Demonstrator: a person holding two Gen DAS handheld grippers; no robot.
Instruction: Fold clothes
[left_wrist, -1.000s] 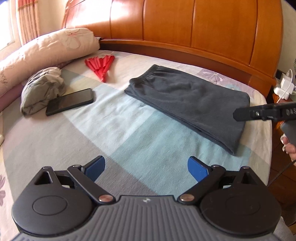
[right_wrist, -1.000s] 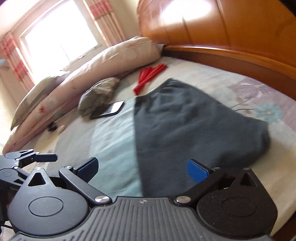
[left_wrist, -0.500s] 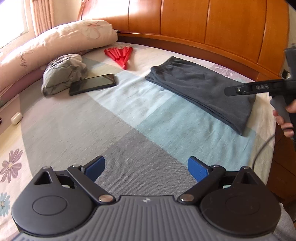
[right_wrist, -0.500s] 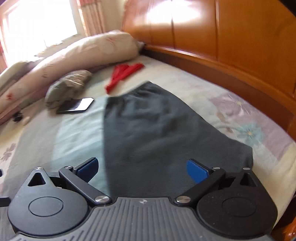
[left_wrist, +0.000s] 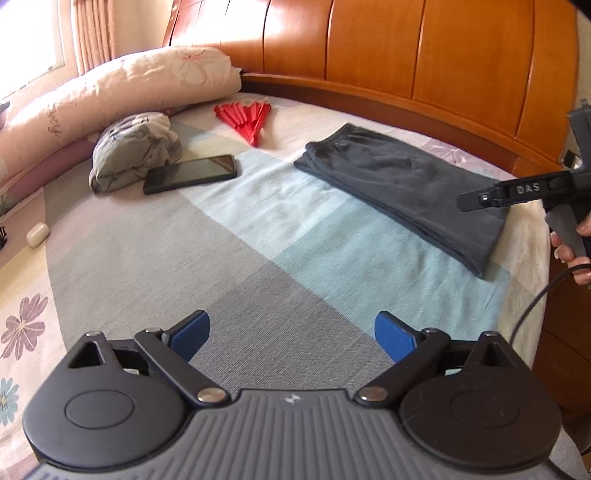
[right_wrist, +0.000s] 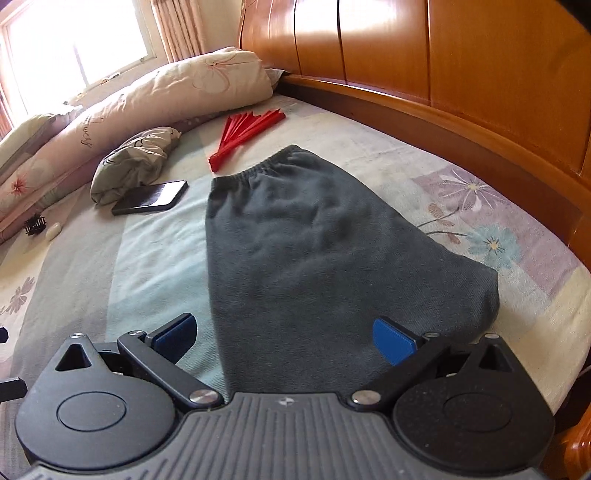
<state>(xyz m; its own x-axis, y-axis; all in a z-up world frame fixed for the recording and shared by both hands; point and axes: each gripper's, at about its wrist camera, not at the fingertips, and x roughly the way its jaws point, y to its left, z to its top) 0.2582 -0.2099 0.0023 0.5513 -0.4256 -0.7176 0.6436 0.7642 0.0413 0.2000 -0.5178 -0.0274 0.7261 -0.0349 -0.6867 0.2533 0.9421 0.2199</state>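
Note:
Dark grey trousers (left_wrist: 406, 188) (right_wrist: 314, 258) lie folded flat on the bed, waistband toward the pillows, near the wooden headboard. My left gripper (left_wrist: 291, 336) is open and empty, held back over the grey and blue sheet, well short of the trousers. My right gripper (right_wrist: 282, 338) is open and empty too, hovering just above the near folded end of the trousers. In the left wrist view the right gripper's body (left_wrist: 517, 192) shows at the right edge, held by a hand (left_wrist: 576, 251).
A black phone (left_wrist: 190, 173) (right_wrist: 151, 197) lies beside a bunched grey-green cloth (left_wrist: 133, 149) (right_wrist: 133, 162). A red folding fan (left_wrist: 247, 116) (right_wrist: 247, 129) lies near the long pillow (left_wrist: 110, 92). A white earbud case (left_wrist: 37, 234) sits left. The headboard (left_wrist: 406, 48) bounds the far side.
Both grippers have drawn back and away from the trousers, so the bed looks farther off. The trousers lie still. Both jaws stay open.

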